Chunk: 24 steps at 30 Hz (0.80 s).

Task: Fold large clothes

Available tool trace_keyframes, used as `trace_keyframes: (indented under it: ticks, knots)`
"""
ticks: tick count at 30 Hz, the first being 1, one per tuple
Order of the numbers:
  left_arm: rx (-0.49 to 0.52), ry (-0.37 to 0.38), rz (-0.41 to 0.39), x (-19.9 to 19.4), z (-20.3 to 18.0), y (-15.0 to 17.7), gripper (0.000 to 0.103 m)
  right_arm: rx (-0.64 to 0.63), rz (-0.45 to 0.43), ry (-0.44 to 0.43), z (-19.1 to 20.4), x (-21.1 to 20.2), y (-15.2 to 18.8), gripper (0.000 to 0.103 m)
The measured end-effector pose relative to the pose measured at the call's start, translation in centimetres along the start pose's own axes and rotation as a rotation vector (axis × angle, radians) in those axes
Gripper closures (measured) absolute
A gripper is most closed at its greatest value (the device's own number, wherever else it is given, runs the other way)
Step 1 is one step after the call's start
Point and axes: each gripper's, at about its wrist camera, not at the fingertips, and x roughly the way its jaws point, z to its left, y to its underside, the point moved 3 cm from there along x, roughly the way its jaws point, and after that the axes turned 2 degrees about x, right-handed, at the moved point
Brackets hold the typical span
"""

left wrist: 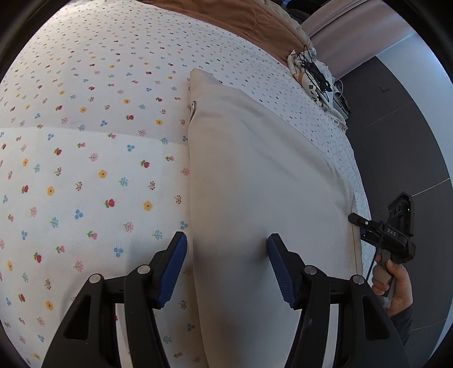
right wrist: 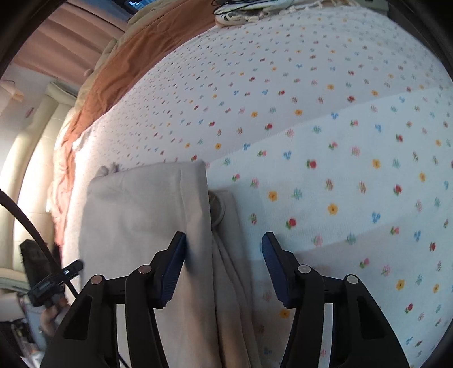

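A large beige garment (left wrist: 263, 181) lies folded into a long strip on the flowered bed sheet (left wrist: 85, 158). My left gripper (left wrist: 226, 263) is open and empty, its fingers astride the strip's left edge, just above it. In the right wrist view the same garment (right wrist: 147, 215) shows with a folded upper layer and a lower layer with a round button beside it. My right gripper (right wrist: 223, 263) is open and empty over the garment's right edge. The right gripper also shows in the left wrist view (left wrist: 393, 235), held in a hand at the bed's right edge.
An orange-brown blanket (left wrist: 226, 14) lies across the head of the bed. A heap of cloth with black cables (left wrist: 314, 76) sits at the bed's far right corner. Dark floor (left wrist: 396, 136) lies beyond the bed's edge. Curtains (right wrist: 56, 53) hang at the left.
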Motion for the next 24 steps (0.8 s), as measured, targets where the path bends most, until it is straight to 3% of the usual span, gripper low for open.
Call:
trace_keyframes:
  ticks: [9,16,22,24]
  knots:
    - [0.011,-0.004,-0.010,0.6,-0.3,-0.9,0.047,0.066,0.124,-0.246,-3.6,1.3,-0.4,0.053]
    - [0.018,-0.038,-0.015,1.6,-0.4,-2.0,0.047,0.108,0.156,-0.351,-4.3,4.9,-2.9,0.053]
    - [0.019,-0.089,-0.008,2.8,-0.5,-3.6,0.052,0.111,0.156,-0.322,-3.5,6.4,-3.2,0.054]
    - [0.024,-0.105,-0.005,3.1,-0.6,-4.0,0.059,0.092,0.135,-0.273,-3.2,6.0,-2.8,0.063]
